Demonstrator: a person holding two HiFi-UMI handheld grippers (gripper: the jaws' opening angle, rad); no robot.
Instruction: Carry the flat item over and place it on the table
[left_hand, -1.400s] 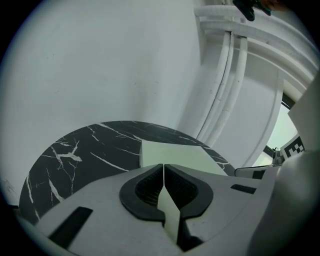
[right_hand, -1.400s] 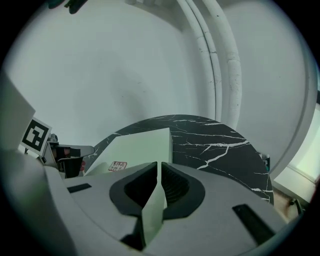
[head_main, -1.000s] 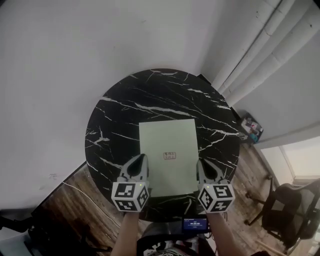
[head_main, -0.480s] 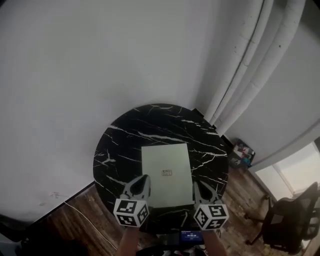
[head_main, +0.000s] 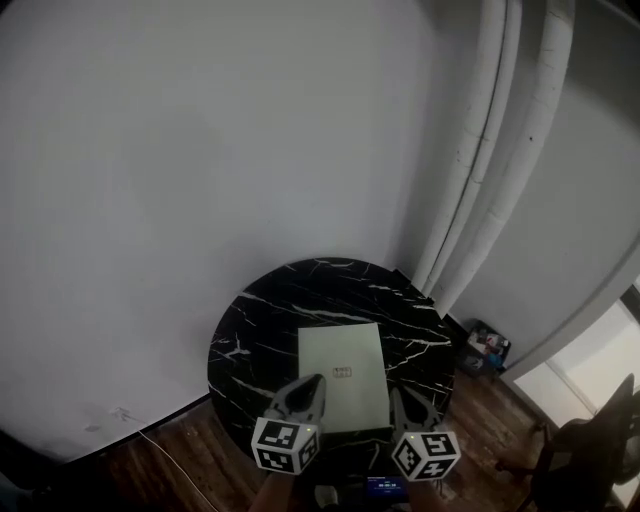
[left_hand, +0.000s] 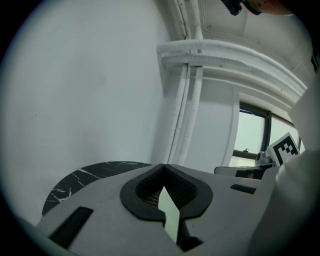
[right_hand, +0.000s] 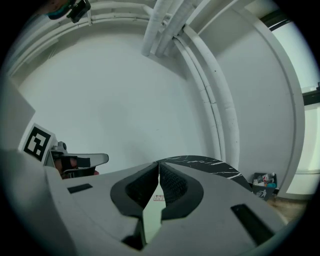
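Left gripper view: fingers (left_hand: 132, 197) tight together on flat item (left_hand: 170, 217).

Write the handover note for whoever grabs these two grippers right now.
Left gripper: shut on the near left edge of the pale green sheet.
Right gripper: shut on the sheet's near right edge.
Sheet: over the near side of the round black marble table. I can't tell whether it rests on the top or hangs just above it.
Done: sheet brought to the table.
Left: lay it flat if it isn't down, open both grippers, draw them back.
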